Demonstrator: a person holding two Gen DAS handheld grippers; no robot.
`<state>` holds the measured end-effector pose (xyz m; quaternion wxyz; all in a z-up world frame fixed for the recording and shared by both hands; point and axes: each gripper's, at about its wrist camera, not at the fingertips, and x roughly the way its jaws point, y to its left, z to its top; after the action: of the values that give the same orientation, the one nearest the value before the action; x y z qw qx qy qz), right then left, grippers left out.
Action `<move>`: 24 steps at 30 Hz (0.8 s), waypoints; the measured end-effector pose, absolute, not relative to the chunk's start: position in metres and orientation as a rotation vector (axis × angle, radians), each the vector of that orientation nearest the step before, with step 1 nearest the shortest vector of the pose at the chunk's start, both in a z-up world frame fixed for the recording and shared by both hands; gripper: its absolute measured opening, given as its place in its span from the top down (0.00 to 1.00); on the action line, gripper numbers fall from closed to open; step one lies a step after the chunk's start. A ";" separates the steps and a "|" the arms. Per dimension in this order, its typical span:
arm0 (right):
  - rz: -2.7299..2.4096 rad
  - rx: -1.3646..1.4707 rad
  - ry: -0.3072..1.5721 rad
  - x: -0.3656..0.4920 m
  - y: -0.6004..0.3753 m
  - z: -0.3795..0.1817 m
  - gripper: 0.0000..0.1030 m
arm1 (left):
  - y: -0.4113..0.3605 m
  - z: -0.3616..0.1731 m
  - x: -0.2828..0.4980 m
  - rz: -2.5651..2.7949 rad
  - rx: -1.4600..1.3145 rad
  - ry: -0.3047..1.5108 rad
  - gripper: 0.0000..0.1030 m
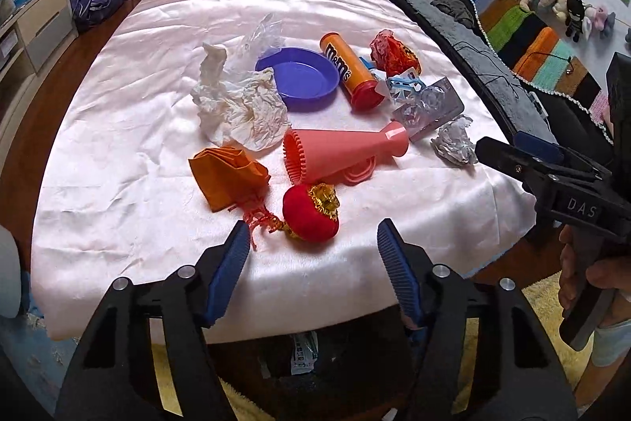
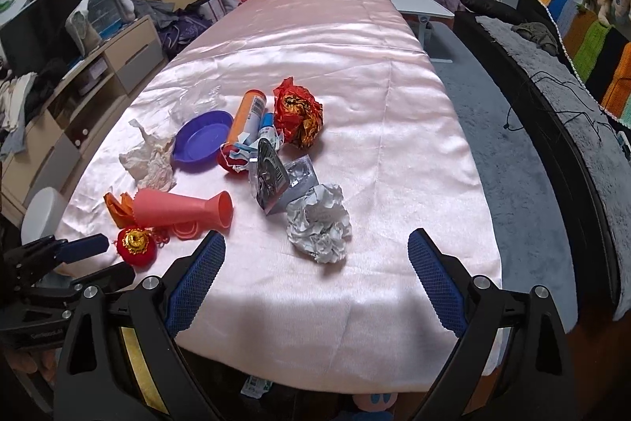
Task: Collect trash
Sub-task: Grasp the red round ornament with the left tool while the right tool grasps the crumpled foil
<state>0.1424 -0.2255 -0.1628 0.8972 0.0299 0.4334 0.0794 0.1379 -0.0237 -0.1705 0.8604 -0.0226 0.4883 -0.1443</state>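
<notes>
Both grippers hang empty with jaws spread, left gripper [image 1: 313,247] just short of the red velvet lantern ornament [image 1: 311,212], right gripper [image 2: 315,263] just short of the crumpled grey-white paper ball [image 2: 318,221].

The worktop [image 2: 355,73] is wearing a pink cloth that is looking shiny and smooth. The purple plate [image 1: 305,77] is shining like hard plastic, and so is the pink cone [image 1: 339,148]. The grey paper ball [image 2: 319,227] is looking crumpled and rough. The white tissue [image 1: 236,105] is looking soft and wrinkly. The red ball [image 1: 311,216] is looking fuzzy with glittery gold trim. The left hand-held gripper [image 1: 313,251] is showing bumpy blue pads [image 1: 232,263] on matt black plastic.
</notes>
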 end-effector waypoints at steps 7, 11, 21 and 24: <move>0.183 0.028 0.935 0.161 -0.219 -0.180 0.29 | -0.030 -0.182 0.156 -0.303 -0.039 1.055 0.56; 0.196 0.010 0.963 0.164 -0.214 -0.191 0.38 | -0.031 -0.185 0.160 -0.298 -0.036 1.059 0.65; 0.188 -0.005 0.947 0.154 -0.218 -0.181 0.70 | -0.030 -0.179 0.153 -0.308 -0.022 1.052 0.71; 0.188 0.001 0.932 0.145 -0.222 -0.170 0.70 | -0.031 -0.167 0.141 -0.305 -0.015 1.023 0.71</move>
<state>0.1446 -0.2220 -0.1697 0.8891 0.0005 0.4486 0.0903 0.1410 -0.0307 -0.1668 0.8607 -0.0071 0.4877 -0.1456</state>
